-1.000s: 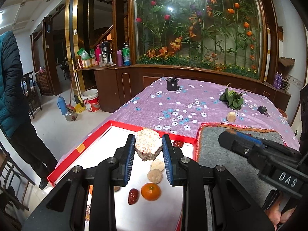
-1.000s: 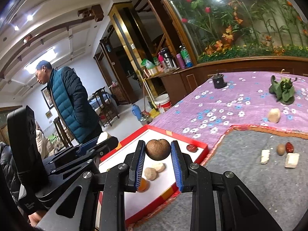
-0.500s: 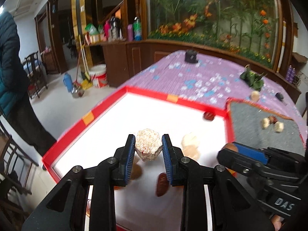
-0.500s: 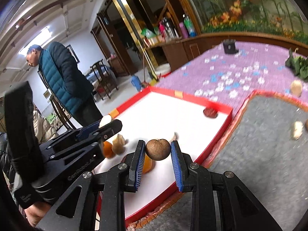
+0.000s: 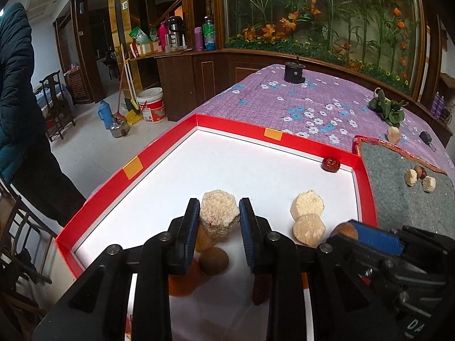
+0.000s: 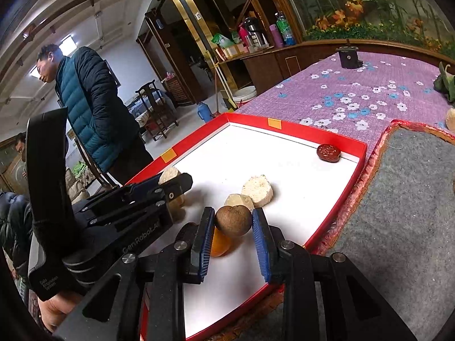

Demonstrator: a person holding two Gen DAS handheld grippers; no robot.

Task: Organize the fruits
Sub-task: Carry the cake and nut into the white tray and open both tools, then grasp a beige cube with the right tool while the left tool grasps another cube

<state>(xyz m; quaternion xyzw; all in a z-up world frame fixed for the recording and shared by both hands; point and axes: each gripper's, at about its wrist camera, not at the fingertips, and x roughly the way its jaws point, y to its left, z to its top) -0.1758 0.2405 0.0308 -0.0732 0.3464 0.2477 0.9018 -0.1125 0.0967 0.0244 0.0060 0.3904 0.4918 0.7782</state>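
Observation:
My left gripper (image 5: 219, 220) is shut on a pale, crumbly six-sided piece (image 5: 218, 214), low over the red-rimmed white tray (image 5: 233, 125). Under it lie a brown round fruit (image 5: 213, 261), an orange (image 5: 182, 281) and a dark red date (image 5: 260, 289). Two more pale pieces (image 5: 307, 217) sit to the right, and another red date (image 5: 330, 164) rests in the far corner. My right gripper (image 6: 233, 226) is shut on a brown round fruit (image 6: 233, 221), just above an orange (image 6: 220, 244) on the tray (image 6: 298, 130). The left gripper (image 6: 170, 182) is close by on its left.
A grey felt mat (image 6: 398, 199) borders the tray on the right and carries several small pieces (image 5: 418, 176). On the purple flowered cloth (image 5: 298, 105) stand a black holder (image 5: 294, 72), leafy greens (image 5: 386, 109) and a pale lump (image 5: 393, 135). A person in a teal jacket (image 6: 93, 113) stands beyond the table's left side.
Both grippers have come down and forward over the tray, each still holding its piece. The tray and its fruit now fill much more of both views.

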